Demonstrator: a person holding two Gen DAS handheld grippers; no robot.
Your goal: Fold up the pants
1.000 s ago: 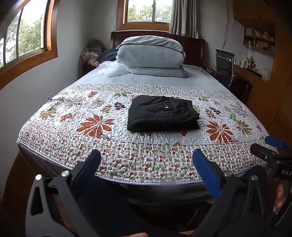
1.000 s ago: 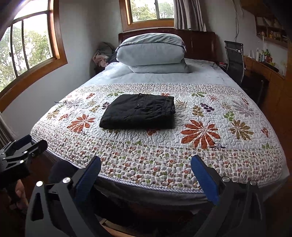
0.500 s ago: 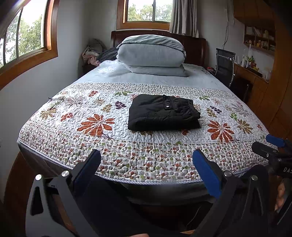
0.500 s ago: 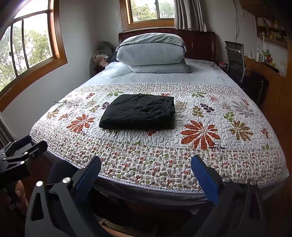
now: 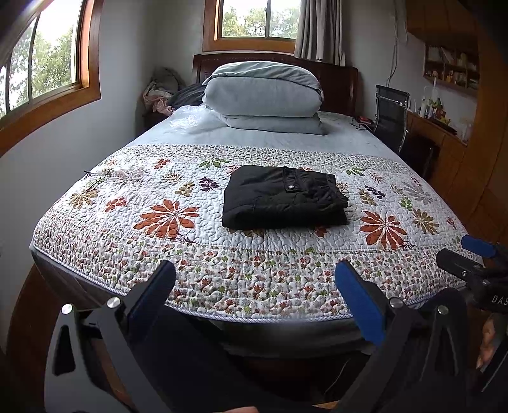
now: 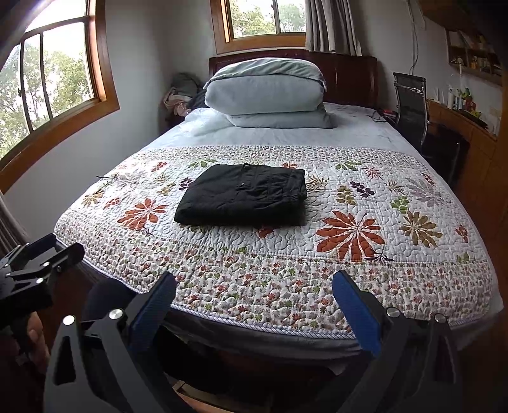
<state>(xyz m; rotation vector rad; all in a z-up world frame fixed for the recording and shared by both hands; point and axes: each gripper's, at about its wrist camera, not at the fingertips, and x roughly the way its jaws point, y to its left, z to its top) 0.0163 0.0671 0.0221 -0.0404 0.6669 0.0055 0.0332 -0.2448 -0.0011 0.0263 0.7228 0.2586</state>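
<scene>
**Desk:** Where are the pants sitting?

**Photographer:** The black pants (image 5: 283,197) are lying folded into a compact rectangle near the middle of the floral quilt (image 5: 177,254), waistband button facing up, on the wooden-framed bed (image 6: 349,68). Nothing is touching them.

**Desk:** And the grippers?

**Photographer:** Both are hanging back off the foot of the bed, well apart from the pants. The left gripper (image 5: 254,282) is showing its blue-padded fingers (image 5: 357,300) spread wide with nothing between them. The right gripper (image 6: 254,286) is doing the same, its blue pads (image 6: 355,306) gaping over the quilt's near edge and gripping nothing. Each one is peeking into the other's view: the right at the left camera's right edge, the left at the right camera's left edge.

**Desk:** What is filling the rest of the room?

**Photographer:** Two pale blue pillows (image 5: 263,92) are lying stacked against the headboard, over a plain blue sheet (image 6: 317,135). A black office chair (image 5: 390,116) is standing to the right of the bed beside a wooden desk (image 6: 460,127) with small items on it. Wood-framed windows (image 5: 47,60) are letting in daylight on the left wall and behind the headboard, where a curtain (image 6: 331,25) is hanging.
</scene>
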